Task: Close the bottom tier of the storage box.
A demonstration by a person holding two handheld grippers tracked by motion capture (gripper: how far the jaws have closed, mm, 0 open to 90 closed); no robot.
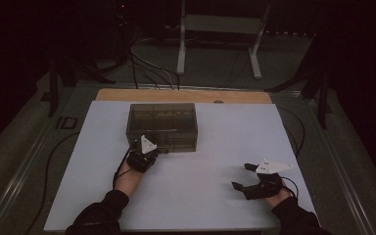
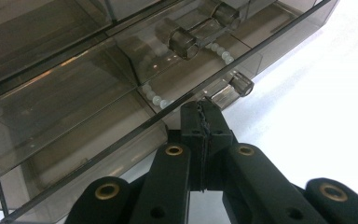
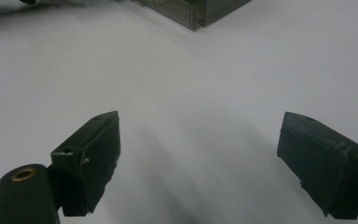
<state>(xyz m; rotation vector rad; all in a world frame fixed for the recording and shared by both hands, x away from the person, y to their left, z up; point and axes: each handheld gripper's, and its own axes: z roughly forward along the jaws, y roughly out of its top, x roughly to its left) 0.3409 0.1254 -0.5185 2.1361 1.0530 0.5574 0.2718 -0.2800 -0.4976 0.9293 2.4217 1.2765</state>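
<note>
Our left tongs [image 2: 204, 122], clenched empty, sit at the drawer box's [image 1: 162, 126] lowest front knob [image 2: 240, 85]; our right tongs [image 1: 241, 177] gape, well apart near the desk's [image 1: 215, 196] right edge.

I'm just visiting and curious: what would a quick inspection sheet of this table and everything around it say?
Surface: white table top, wooden strip along its far edge.
Job's things: smoky see-through drawer box with knob handles; pale beads inside a drawer.
Clutter: nothing seen.
Grippers: left gripper shut, tips at the box's front near a lower knob; whether it pinches anything cannot be told. Right gripper open, apart from the box, above bare table.
Cables: one trails from each gripper; more lie on the floor beyond the table.
Surroundings: dark room, a white metal stand behind.
</note>
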